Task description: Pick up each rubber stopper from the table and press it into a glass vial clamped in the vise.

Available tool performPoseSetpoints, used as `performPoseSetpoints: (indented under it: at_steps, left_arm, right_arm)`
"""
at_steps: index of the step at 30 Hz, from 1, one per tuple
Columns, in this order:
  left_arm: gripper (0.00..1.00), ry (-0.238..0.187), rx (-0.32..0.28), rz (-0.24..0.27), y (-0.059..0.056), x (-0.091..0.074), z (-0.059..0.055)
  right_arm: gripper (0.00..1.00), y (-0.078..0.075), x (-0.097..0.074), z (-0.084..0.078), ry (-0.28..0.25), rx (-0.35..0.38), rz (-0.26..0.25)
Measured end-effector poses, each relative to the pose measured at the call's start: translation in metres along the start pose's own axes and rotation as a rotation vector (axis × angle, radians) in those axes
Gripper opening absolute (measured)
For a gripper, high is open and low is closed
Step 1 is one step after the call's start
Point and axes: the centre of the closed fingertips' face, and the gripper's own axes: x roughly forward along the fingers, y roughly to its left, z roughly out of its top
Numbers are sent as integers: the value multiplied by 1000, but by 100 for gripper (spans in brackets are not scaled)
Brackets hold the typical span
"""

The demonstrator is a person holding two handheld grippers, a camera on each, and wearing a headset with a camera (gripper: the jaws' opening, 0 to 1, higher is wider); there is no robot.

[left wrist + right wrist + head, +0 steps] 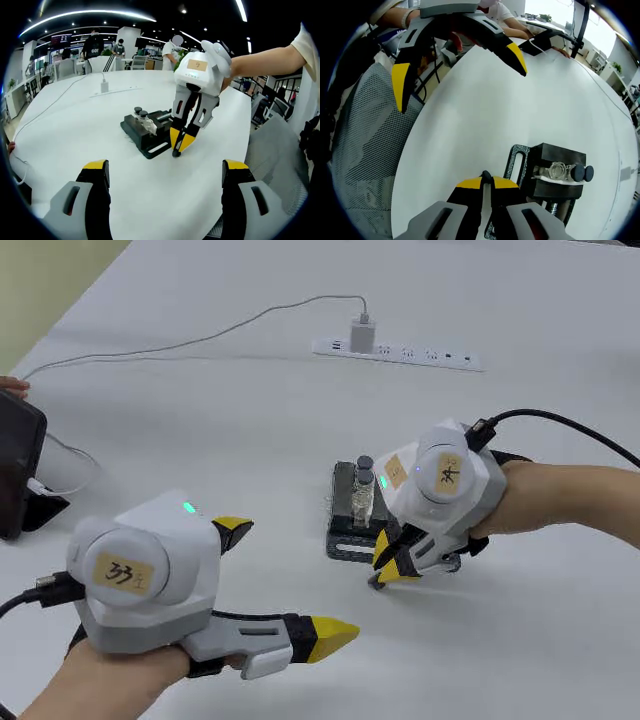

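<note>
A black vise stands mid-table and clamps two glass vials, each capped with a dark stopper. My right gripper points down at the table just in front of the vise, its yellow tips shut on a small dark rubber stopper. The right gripper view has that stopper pinched at the tips, with the vise and vials just beyond. My left gripper hovers open and empty at the near left. From the left gripper view, the right gripper stands beside the vise.
A white power strip with a charger and a long cable lies at the back. A dark device sits at the left edge beside a hand. A mesh chair stands past the table's rim.
</note>
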Motion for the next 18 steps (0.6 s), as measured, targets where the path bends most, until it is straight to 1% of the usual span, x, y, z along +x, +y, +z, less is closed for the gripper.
performPoseSetpoints:
  at_steps: [8,10,16,17,18]
  left_arm:
    - [92,0,0,3,1,0,-1]
    - [92,-2,-2,3,1,-1,0]
    - [92,-1,0,6,2,0,0]
    - [91,-2,2,6,2,0,0]
    - [91,-2,-1,4,1,0,0]
  right_arm:
    - [0,0,0,-1,11,8,3]
    - [0,0,0,-1,12,47,4]
    - [0,0,0,0,8,93,0]
    - [0,0,0,2,-3,115,-4]
    - [0,0,0,1,1,128,-7]
